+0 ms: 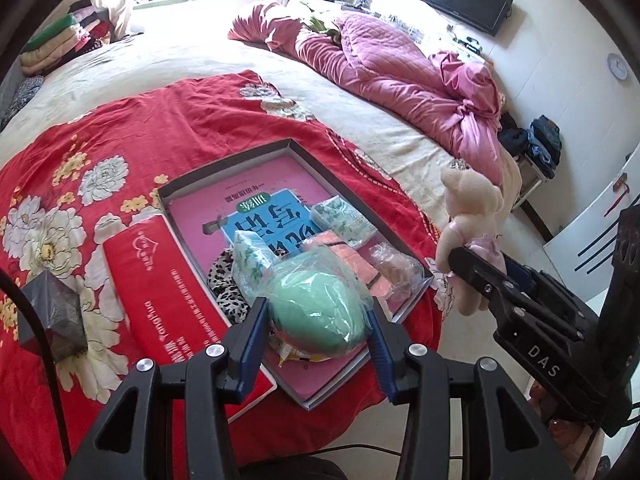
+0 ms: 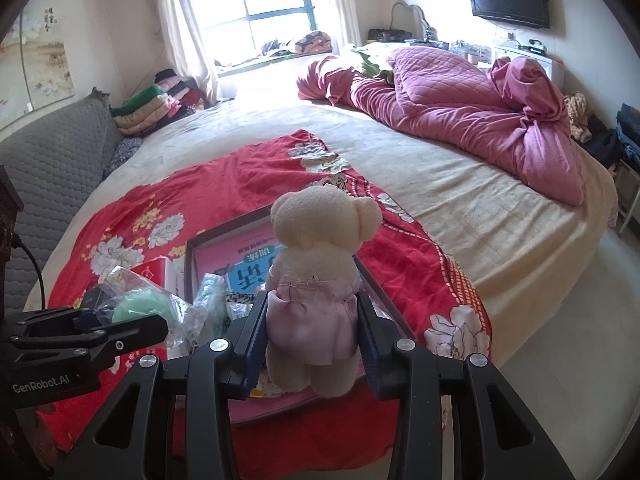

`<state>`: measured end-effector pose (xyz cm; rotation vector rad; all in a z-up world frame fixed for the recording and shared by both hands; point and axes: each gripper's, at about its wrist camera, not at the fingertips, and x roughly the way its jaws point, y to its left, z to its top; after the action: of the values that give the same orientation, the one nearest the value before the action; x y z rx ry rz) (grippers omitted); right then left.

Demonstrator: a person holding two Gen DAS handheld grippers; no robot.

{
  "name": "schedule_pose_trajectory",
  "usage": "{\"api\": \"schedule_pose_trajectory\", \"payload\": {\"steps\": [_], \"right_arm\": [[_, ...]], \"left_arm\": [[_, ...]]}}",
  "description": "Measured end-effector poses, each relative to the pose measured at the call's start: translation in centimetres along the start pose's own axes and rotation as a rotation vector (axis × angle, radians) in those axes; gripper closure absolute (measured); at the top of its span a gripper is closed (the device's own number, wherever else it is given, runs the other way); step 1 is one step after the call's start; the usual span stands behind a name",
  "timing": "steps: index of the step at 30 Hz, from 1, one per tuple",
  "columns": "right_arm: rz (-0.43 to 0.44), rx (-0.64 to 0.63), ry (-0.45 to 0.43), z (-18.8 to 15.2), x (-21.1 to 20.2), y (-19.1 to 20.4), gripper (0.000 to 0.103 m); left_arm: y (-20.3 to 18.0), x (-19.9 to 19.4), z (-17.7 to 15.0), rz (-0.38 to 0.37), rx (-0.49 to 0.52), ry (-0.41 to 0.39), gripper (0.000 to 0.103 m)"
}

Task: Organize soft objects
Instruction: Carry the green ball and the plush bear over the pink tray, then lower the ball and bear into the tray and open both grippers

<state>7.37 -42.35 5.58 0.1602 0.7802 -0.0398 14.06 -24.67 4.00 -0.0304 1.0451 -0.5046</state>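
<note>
Mint-green foam, sealed in a clear plastic bag [image 1: 320,304], is clamped between the blue pads of the left gripper [image 1: 318,316], which is closed on it at about 6 o'clock in the left wrist view. The bagged sponge is held above the near end of a shallow grey box [image 1: 224,168] that lies on a red floral cloth [image 1: 120,128] spread over a large round bed [image 2: 460,200]. Inside the box a pink booklet [image 1: 200,216] is seen, with a blue booklet [image 1: 256,220] on it; toward 3 o'clock from that are a green-patterned tissue pack [image 1: 344,220], an orange cloth [image 1: 340,248] and a clear bag with something brownish [image 1: 394,266]. A leopard-print fabric [image 1: 226,284] and a second patterned pack [image 1: 252,260] lie at the box's near side. At 9 o'clock of the box, touching its long edge, a red lid [image 1: 160,288] is laid flat.

A cream teddy bear in a pale pink dress [image 2: 316,280] is gripped at the waist by the right gripper [image 2: 312,332], its jaws closed on the dress; the bear is held upright, back to the camera, over the near right part of the box. In the left wrist view the same bear appears at 3 o'clock, beyond the box's right corner. A crumpled pink quilt [image 2: 460,104] is heaped at 1 o'clock on the bed.
</note>
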Motion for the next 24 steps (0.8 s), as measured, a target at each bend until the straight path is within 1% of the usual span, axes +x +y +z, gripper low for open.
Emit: {"api": "schedule_pose_trajectory", "payload": {"steps": [6, 12, 16, 24], "right_arm": [[-0.010, 0.001, 0.024, -0.3, 1.3, -0.4, 0.061], [-0.028, -0.002, 0.055, -0.6, 3.0, -0.7, 0.061], [-0.024, -0.013, 0.076, -0.7, 4.2, -0.7, 0.061], [-0.030, -0.033, 0.146, -1.3, 7.6, -1.0, 0.059]], "left_arm": [[-0.2, 2.7, 0.0, 0.003, 0.018, 0.052, 0.056], [0.3, 5.8, 0.0, 0.007, 0.015, 0.108, 0.056], [0.4, 7.1, 0.4, -0.001, 0.012, 0.124, 0.056], [0.8, 8.5, 1.7, 0.000, 0.006, 0.132, 0.055]]}}
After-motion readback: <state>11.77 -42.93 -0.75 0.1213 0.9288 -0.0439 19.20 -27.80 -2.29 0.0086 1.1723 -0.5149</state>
